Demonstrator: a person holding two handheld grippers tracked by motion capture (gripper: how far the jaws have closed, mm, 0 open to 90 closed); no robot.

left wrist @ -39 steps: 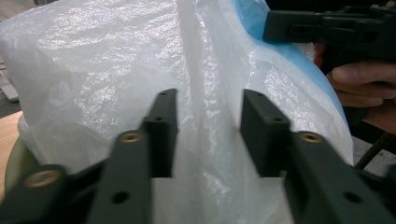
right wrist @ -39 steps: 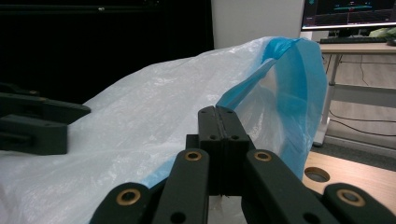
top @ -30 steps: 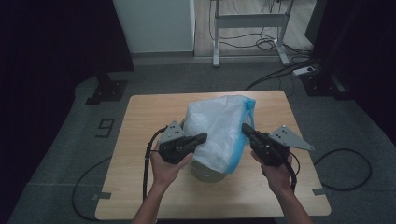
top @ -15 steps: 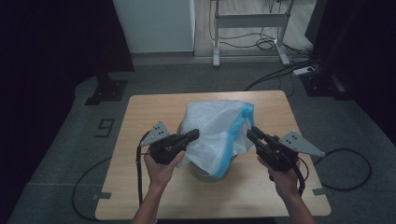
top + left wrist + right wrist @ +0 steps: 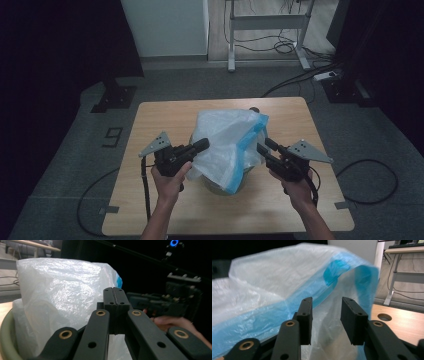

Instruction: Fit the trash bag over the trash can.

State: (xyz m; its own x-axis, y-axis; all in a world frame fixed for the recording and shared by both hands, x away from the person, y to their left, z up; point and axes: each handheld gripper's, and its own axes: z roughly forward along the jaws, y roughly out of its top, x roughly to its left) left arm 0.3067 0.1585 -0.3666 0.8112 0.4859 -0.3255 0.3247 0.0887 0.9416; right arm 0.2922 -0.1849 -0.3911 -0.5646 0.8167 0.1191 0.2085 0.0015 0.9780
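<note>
step: bag (image 5: 227, 145) to be seated in bin (image 5: 220, 186) | left gripper (image 5: 204, 144) jaws together, whether on film unclear | right gripper (image 5: 264, 147) jaws just opened, apart, nothing clamped | advice: blue hem (image 5: 287, 307) to be re-gripped low, pulled down evenly

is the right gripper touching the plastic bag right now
Apart. In the right gripper view the right gripper has just been opening its jaws, and the pads stand clear of the plastic bag, which hangs beyond the gap with nothing pinched.
</note>
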